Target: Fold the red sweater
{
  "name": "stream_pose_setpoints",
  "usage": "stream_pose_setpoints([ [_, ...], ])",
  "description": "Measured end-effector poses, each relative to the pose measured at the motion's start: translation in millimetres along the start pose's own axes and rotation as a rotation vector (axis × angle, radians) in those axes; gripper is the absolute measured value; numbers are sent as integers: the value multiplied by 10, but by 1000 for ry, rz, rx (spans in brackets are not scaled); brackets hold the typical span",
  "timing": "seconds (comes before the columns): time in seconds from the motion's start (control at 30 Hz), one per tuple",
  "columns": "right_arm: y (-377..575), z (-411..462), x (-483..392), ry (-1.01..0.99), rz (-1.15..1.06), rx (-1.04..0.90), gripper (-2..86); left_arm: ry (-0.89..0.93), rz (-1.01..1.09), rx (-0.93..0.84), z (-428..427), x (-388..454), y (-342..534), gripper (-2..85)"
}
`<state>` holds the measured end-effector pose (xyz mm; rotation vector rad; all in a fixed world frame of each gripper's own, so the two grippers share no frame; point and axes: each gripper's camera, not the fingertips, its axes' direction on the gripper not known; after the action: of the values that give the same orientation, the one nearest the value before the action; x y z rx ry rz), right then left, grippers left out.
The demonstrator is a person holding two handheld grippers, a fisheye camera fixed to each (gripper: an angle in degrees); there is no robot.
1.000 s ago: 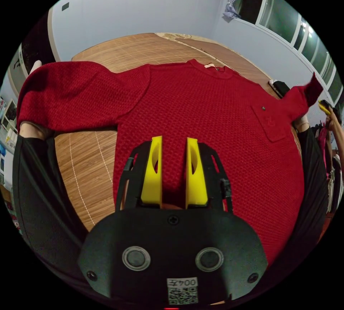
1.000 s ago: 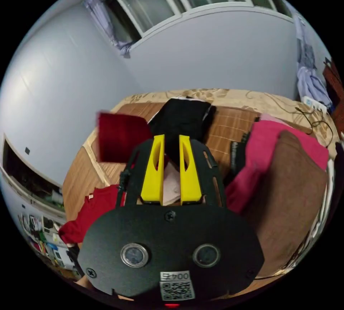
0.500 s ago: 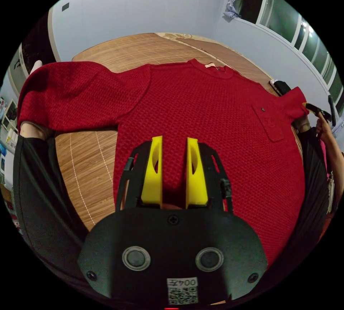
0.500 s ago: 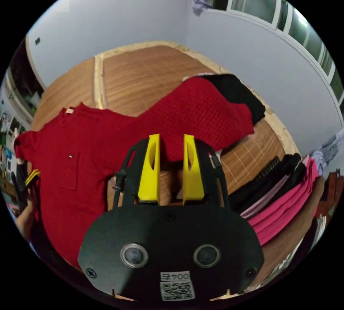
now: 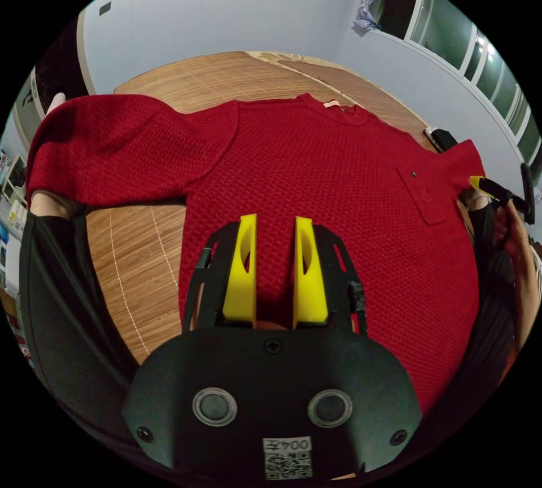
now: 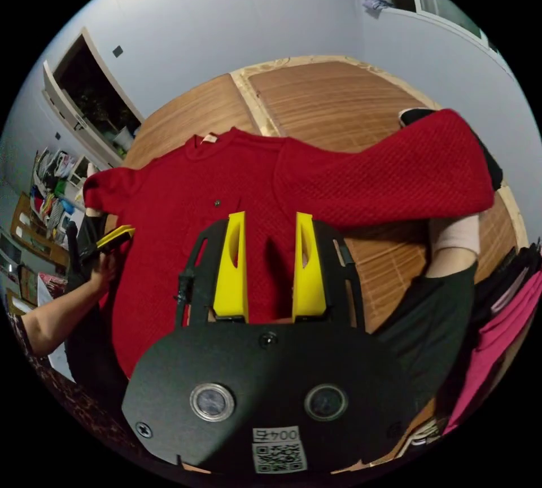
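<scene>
A woven mat (image 5: 226, 79) covers the upper middle of the left gripper view; a window (image 5: 463, 42) sits upper right; pink clothes (image 6: 502, 330) lie at the right gripper view's lower right edge.

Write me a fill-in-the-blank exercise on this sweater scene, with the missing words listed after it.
1. The red sweater lies spread on a mat made of ____.
2. The jaws of the left tongs stand ____, gripping nothing.
3. On the sweater's chest is sewn a small ____ with a stud above it.
4. Beside the right tongs, the folded clothes at the edge are black and ____.

Missing words: bamboo; open; pocket; pink
</scene>
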<state>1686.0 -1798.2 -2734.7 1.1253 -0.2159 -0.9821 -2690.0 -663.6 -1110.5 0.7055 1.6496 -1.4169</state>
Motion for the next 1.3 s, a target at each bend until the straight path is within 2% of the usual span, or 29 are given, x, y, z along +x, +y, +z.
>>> stream_pose_setpoints([
  [0.13, 123, 536, -49, 67, -28, -87, 124, 6, -5, 0, -50, -21, -10, 92],
  [0.27, 269, 694, -145, 165, -70, -41, 119, 33, -18, -4, -113, -78, -32, 90],
  [0.47, 360, 789, -164, 212, -77, -27, 116, 193, -25, 12, -337, -295, -228, 68],
  [0.67, 439, 869, -177, 237, -92, -18, 116, 98, -41, 106, -463, -534, -1036, 56],
  [0.9, 537, 929, -87, 223, -84, -1, 116, -31, -124, -2, 147, -838, -1567, 97],
  [1.07, 589, 975, -35, 224, -81, 3, 115, 85, -298, 37, 156, -1315, -1480, 64],
  [1.17, 618, 996, 16, 215, -75, 6, 111, 114, -268, 37, 85, -1269, -1524, 73],
  [1.3, 658, 1019, 59, 216, -75, 8, 109, 164, -84, 33, -303, -606, -1312, 97],
])
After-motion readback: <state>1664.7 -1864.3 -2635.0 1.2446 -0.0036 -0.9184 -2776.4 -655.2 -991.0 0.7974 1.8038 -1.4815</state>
